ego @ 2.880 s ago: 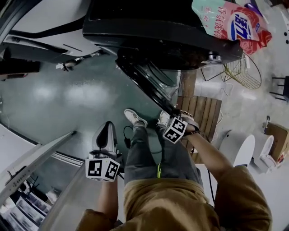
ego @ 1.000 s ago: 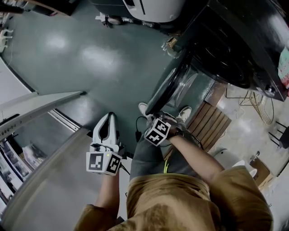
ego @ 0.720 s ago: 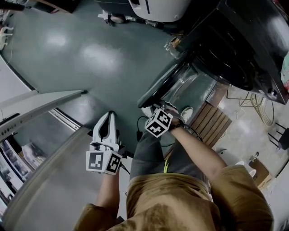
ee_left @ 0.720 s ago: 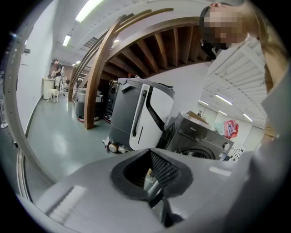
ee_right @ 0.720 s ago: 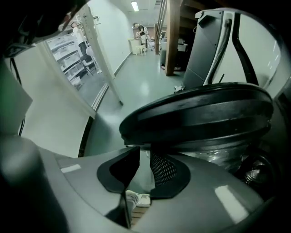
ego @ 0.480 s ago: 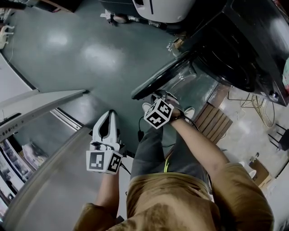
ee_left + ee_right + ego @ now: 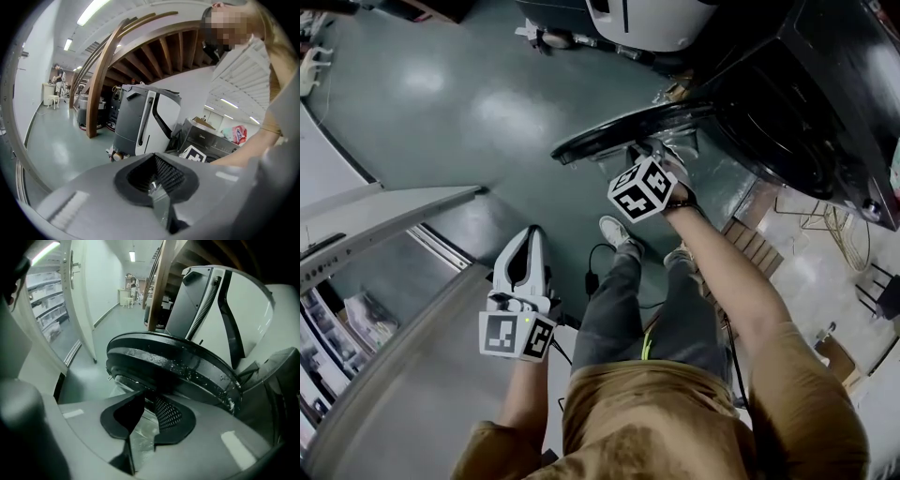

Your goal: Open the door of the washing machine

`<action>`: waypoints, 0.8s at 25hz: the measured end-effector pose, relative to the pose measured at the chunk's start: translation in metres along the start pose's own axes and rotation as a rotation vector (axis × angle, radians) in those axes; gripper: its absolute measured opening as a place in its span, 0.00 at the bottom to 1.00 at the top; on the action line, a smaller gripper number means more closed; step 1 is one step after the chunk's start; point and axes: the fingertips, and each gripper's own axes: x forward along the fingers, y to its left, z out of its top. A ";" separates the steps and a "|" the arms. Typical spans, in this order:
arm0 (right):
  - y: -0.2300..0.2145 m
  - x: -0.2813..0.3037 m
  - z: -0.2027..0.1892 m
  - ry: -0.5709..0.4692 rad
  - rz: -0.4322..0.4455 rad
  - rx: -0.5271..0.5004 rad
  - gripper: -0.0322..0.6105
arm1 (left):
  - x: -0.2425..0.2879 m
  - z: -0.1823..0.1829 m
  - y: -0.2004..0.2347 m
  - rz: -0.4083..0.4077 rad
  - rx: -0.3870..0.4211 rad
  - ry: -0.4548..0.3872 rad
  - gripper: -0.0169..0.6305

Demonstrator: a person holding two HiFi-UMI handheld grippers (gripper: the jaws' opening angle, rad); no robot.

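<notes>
The black washing machine (image 7: 825, 84) stands at the upper right, its drum mouth (image 7: 773, 122) uncovered. Its round glass door (image 7: 614, 131) is swung far out over the green floor. My right gripper (image 7: 649, 155) reaches down onto the door's near rim and is shut on it. In the right gripper view the dark door ring (image 7: 173, 366) fills the space just beyond the nearly closed right gripper (image 7: 150, 411). My left gripper (image 7: 531, 236) hangs apart at the lower left, shut and holding nothing. The left gripper (image 7: 157, 180) points towards the machine.
A white upright machine (image 7: 647, 19) stands behind the door. A wooden pallet (image 7: 755, 248) and a wire basket (image 7: 844, 234) lie to the right of the person's legs (image 7: 619, 309). A cable (image 7: 591, 272) lies on the floor. A white-framed partition (image 7: 384, 216) runs along the left.
The right gripper has moved up and away with the door rim in it. The door has swung much wider, from edge-on to nearly flat across the view. The left gripper has stayed put.
</notes>
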 end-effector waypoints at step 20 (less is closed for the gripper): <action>-0.113 0.036 0.067 0.025 -0.228 -0.089 0.16 | -0.011 0.003 0.030 0.036 -0.031 -0.016 0.12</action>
